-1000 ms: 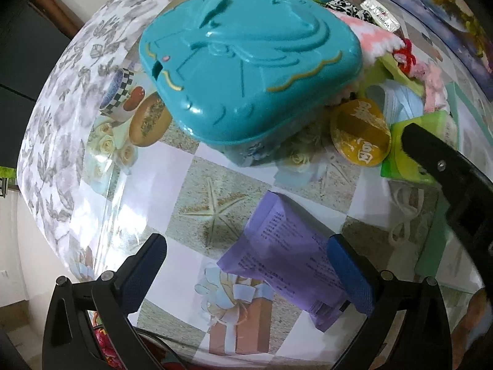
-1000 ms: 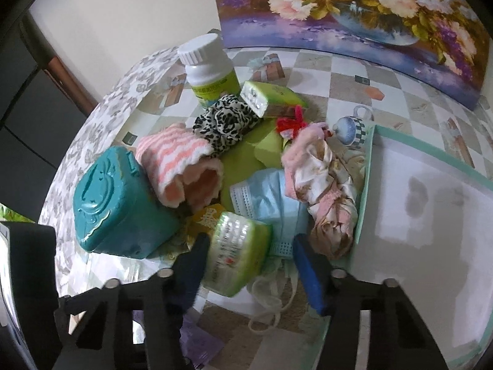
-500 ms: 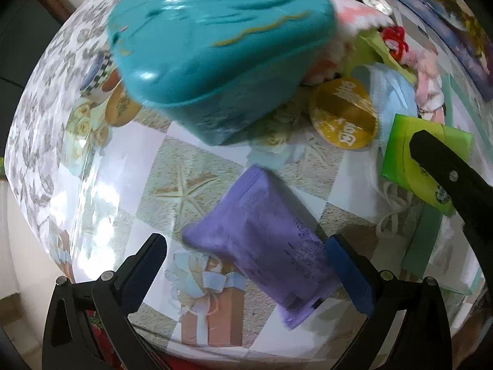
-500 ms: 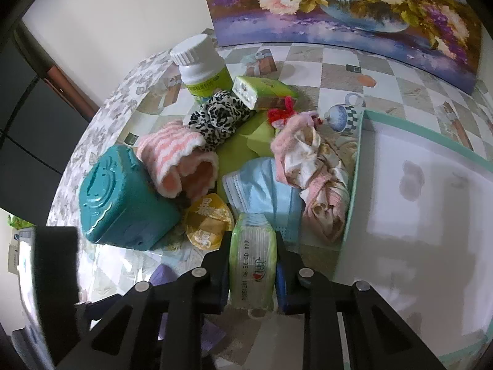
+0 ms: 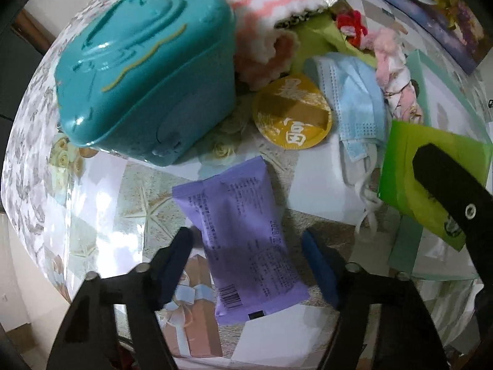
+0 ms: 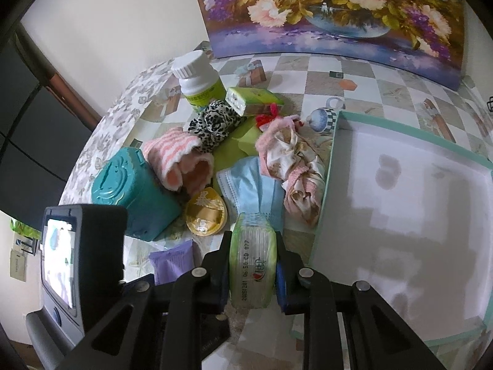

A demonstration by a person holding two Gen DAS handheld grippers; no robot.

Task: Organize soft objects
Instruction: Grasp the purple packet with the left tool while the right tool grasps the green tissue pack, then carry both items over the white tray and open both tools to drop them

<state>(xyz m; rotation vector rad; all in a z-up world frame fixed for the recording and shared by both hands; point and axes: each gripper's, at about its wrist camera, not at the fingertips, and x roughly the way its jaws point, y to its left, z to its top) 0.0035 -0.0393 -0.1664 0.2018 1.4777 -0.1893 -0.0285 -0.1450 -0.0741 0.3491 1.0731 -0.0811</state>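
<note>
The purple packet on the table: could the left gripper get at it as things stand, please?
Probably yes: the left gripper, its jaws just narrowing, already straddles the purple packet lying flat in the open; nothing covers it.

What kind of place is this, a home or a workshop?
Most likely a home: a table under a printed plastic cloth, a flower painting leaning on the wall, and everyday clutter such as a face mask, tissue packs and a vitamin bottle.

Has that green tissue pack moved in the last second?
Yes. The green tissue pack was lying beside the blue face mask; the right gripper clamped it and drew it back from the mask.
</note>
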